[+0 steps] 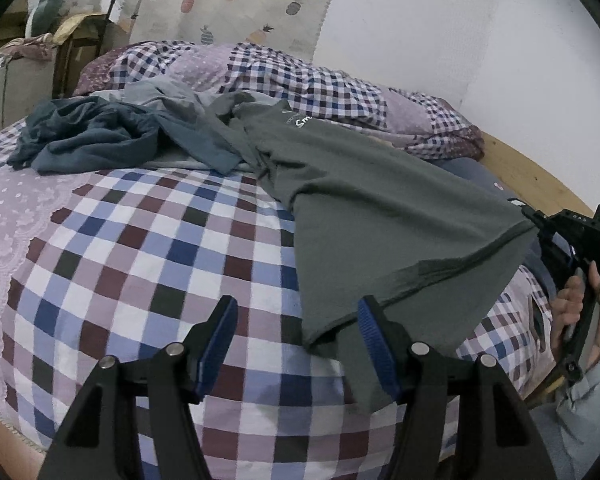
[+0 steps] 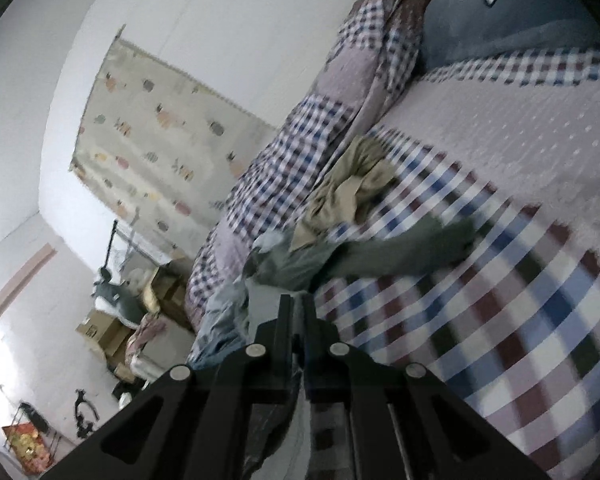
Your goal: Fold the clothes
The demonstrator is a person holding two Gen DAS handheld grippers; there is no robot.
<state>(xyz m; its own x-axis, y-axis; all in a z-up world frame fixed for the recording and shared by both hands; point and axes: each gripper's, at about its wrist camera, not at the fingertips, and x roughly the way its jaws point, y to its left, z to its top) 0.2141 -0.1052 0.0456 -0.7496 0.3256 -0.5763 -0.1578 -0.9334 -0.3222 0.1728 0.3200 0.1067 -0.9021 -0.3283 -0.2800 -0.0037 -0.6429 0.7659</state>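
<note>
Sagging limp between bed [image 1: 148, 248] and right gripper [image 1: 534, 216], the grey shirt [image 1: 380, 208] looked light and floppy. That gripper pinched its right hem corner; the left gripper [image 1: 296, 328] gaped at the near-left corner, a sensible second hold.

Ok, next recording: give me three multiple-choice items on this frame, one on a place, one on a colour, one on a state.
1. Where does the dark teal crumpled garment lie?
A. far left of the bed
B. on the floor
C. on the wooden headboard

2. What colour is the cotton T-shirt with white lettering?
A. red
B. grey-green
C. yellow

3. How do the left tongs stand?
A. clamped on the hem
B. open
C. out of view

Answers:
1 A: the dark teal crumpled garment rests on the checked bedspread, far left.
2 B: the T-shirt is grey-green; the right tongs hold its hem corner.
3 B: the left tongs show a wide gap between blue pads.
</note>
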